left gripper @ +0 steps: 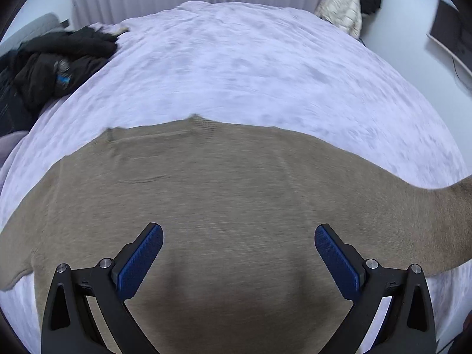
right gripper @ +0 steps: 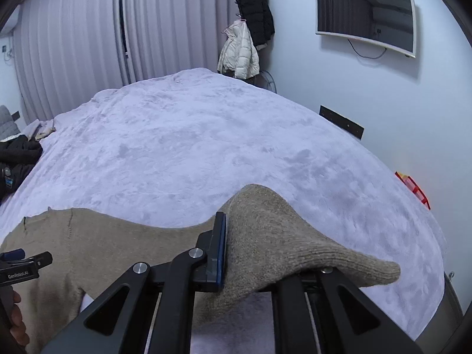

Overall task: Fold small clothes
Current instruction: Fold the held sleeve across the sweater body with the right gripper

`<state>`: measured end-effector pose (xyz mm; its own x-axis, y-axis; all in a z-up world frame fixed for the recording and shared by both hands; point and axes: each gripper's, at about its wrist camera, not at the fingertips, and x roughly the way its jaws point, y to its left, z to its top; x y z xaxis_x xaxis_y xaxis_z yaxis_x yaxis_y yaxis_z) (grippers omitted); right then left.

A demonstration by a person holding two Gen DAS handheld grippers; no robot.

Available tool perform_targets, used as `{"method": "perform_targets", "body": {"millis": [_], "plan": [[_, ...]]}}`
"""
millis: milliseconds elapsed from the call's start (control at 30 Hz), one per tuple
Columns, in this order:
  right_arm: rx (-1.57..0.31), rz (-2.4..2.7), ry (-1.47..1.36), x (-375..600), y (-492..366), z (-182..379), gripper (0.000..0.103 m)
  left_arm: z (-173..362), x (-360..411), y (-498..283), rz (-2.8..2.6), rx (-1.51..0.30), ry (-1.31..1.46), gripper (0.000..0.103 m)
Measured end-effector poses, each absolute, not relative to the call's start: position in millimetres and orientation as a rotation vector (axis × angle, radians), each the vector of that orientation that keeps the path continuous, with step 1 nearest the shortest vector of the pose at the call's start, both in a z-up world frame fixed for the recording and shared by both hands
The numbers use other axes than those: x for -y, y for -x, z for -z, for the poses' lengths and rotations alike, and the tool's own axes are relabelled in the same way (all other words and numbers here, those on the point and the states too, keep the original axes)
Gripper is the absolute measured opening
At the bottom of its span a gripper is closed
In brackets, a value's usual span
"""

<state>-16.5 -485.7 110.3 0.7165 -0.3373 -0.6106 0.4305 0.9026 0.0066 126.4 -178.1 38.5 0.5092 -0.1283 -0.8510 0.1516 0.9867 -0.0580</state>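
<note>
Here we are working over a beige knit sweater [left gripper: 224, 183] that is lying spread flat on the lavender blanket [left gripper: 236, 67] covering the bed, its body under our left gripper and its sleeves trailing out to either side. Starting at the left, a dark jacket [left gripper: 56, 67] is sitting heaped at the bed's far edge, well apart from our garment. Our left gripper [left gripper: 239, 253] is hovering above the sweater's middle with its tongs standing wide and nothing between them, probably so the body stays flat while the other side does the folding. Moving right, our right gripper [right gripper: 233, 244] is pinching the sweater's sleeve [right gripper: 283, 236] with its tongs closed tight on the knit, the cuff draping over the far finger; we are likely raising it to carry it across the body.
</note>
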Motion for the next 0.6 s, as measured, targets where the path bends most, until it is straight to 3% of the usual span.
{"method": "perform_targets", "body": {"millis": [333, 600], "plan": [[-0.605, 0.246, 0.043, 316, -42, -152, 0.011, -42, 27, -115, 0.027, -1.006, 0.129, 0.103], [-0.669, 0.046, 0.178, 157, -82, -110, 0.011, -26, -89, -83, -0.080, -1.001, 0.290, 0.103]]}}
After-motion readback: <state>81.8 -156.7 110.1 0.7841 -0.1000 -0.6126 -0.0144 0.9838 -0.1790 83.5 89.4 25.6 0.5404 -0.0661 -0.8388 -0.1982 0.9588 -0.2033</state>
